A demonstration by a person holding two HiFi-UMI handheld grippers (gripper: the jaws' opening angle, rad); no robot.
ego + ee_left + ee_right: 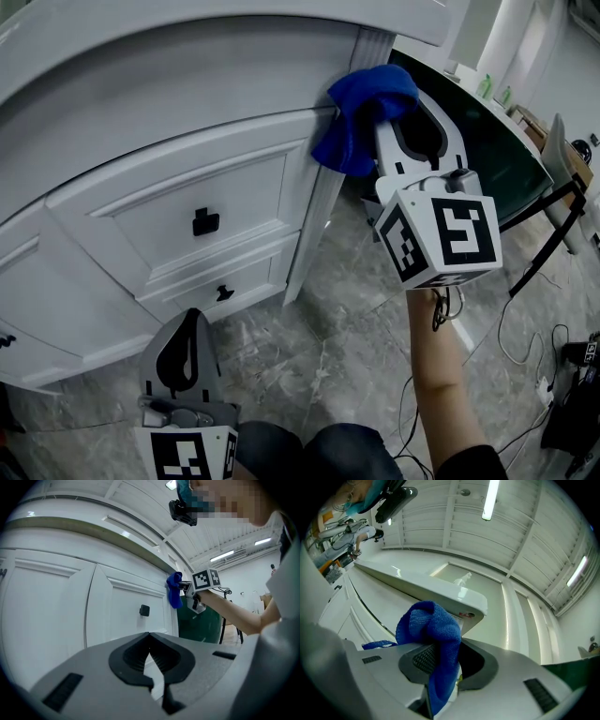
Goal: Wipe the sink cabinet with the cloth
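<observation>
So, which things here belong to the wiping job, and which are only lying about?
For the job:
- blue cloth, clamped in the right gripper
- white sink cabinet

Lying about:
- loose cables
- bottles behind
- left gripper, shut, empty, idle

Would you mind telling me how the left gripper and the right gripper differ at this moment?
The right gripper is shut on the blue terry cloth; the left gripper is shut on nothing. The right gripper is held high at the top corner of the white sink cabinet, while the left gripper hangs low, apart from the cabinet. Both share the same grey two-jaw design.
</observation>
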